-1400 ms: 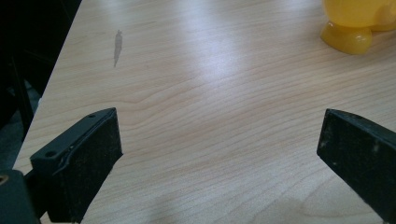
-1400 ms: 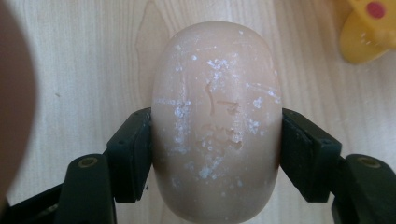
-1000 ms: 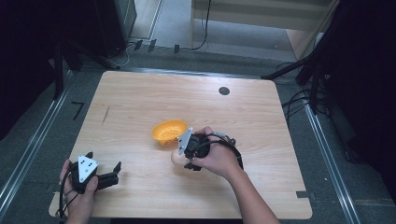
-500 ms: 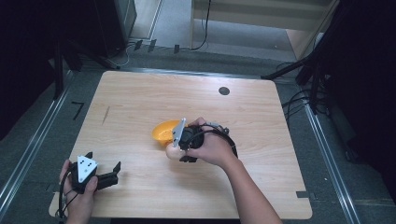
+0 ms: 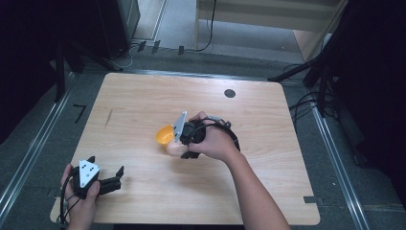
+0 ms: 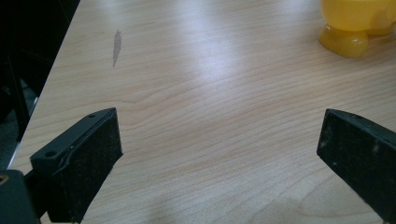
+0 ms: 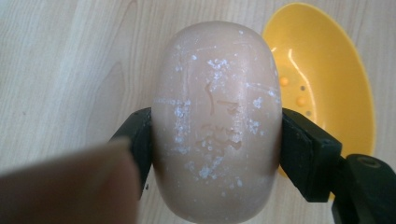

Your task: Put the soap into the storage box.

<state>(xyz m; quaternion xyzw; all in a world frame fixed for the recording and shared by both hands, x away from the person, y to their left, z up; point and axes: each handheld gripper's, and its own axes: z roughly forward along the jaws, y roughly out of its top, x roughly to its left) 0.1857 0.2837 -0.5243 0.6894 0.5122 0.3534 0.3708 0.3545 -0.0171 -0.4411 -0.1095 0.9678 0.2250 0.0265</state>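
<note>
My right gripper (image 5: 181,149) is shut on a beige oval soap bar (image 5: 171,149), one pad on each long side. Seen from the right gripper view, the soap (image 7: 217,116) has white flecks and hangs above the wood, just beside a yellow oval soap dish (image 7: 327,93). The dish (image 5: 164,134) stands near the table's middle, partly hidden by the gripper's grey plate. A blurred fingertip (image 7: 65,186) crosses the lower left of that view. At the near left corner my left gripper (image 5: 118,178) is open, its jaws (image 6: 219,154) wide apart over bare wood, with the dish (image 6: 355,23) far ahead.
The wooden table (image 5: 143,96) has a dark smear (image 5: 108,117) at its left and a black round grommet (image 5: 230,93) near the far edge. Cables (image 5: 306,103) hang off the right side; metal rails run along both sides.
The right hand has carried the soap away from the person and slightly left, lifting it up next to the yellow dish. The left gripper has stayed put.
</note>
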